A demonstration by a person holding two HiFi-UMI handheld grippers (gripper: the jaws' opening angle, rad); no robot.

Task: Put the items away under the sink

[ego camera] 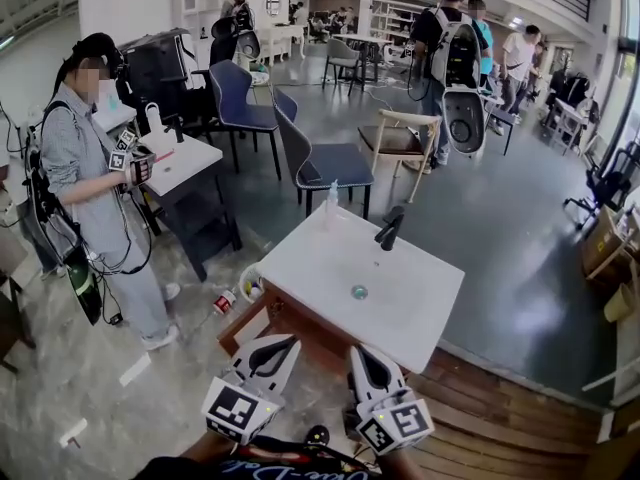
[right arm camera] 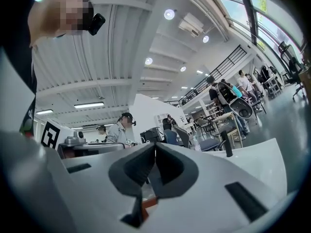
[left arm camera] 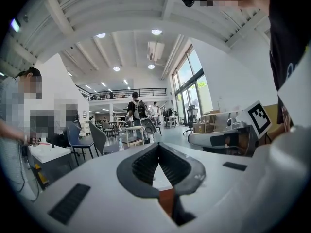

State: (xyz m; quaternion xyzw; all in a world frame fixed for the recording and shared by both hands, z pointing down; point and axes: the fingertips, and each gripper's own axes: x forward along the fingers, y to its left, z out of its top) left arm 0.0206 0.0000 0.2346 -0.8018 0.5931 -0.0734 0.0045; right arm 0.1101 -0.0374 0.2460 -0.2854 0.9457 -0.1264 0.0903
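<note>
A white sink counter (ego camera: 300, 258) with a black faucet (ego camera: 388, 230) and a round drain (ego camera: 359, 292) sits on a wooden cabinet (ego camera: 285, 320) just ahead of me. A small clear bottle (ego camera: 332, 200) stands at the counter's far edge. On the floor left of the cabinet are a white tub (ego camera: 250, 284) holding items and a red-and-white can (ego camera: 224, 301). My left gripper (ego camera: 293, 341) and right gripper (ego camera: 357, 351) hover side by side before the cabinet front. Both are shut and empty: the left gripper (left arm camera: 156, 145) and right gripper (right arm camera: 155, 145) show their tips touching.
A person (ego camera: 95, 178) holding grippers stands at the left beside a white table (ego camera: 185, 158). Blue and grey chairs (ego camera: 320, 158) stand behind the sink, and several people are farther back. A wooden platform (ego camera: 500, 408) lies at the right.
</note>
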